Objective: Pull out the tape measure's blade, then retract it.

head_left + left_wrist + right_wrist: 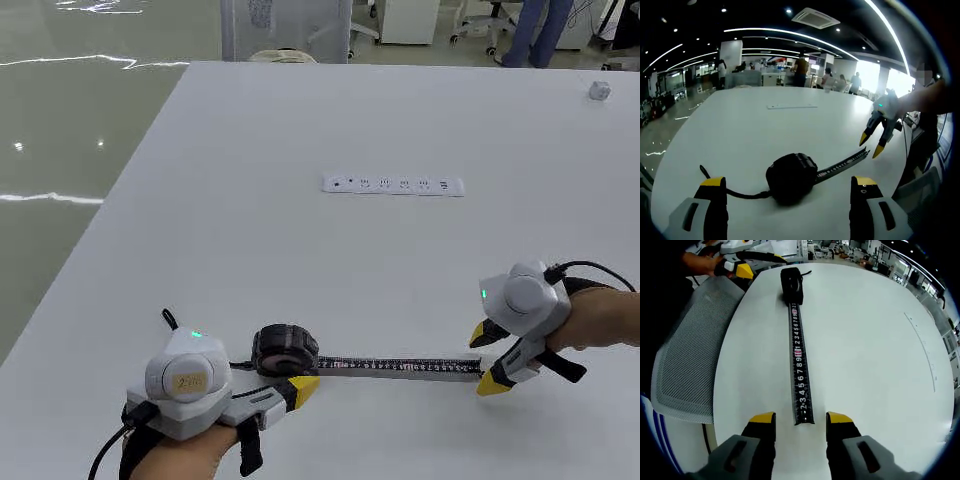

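— Where is the tape measure lying?

— The tape measure point(286, 350) is sitting on the white table point(300, 230), toward 6 o'clock in the head view, near the close edge. Its blade point(400, 366) is lying drawn out flat on the tabletop, running from the black case toward 3 o'clock.

— What are the left gripper's jaws doing?

— The left gripper point(789, 182) is standing with its jaws spread wide, gripping nothing. In its own view the case is sitting just ahead, between the two yellow tips, and a black cord point(735, 192) is trailing from it toward 9 o'clock. In the head view one yellow tip is lying just beside the case at its 5 o'clock. Whether they are touching cannot be told.

— And the right one?

— The right gripper point(482, 362) is hovering at the blade's free end, released. Its jaws are standing parted, and in the right gripper view the blade's tip is lying in the gap, touching neither.

— Anything else on the table?

— A white power strip point(393, 185) is lying well apart, at about 1 o'clock from the case. A grey mesh chair point(690, 365) is showing at 9 o'clock in the right gripper view.
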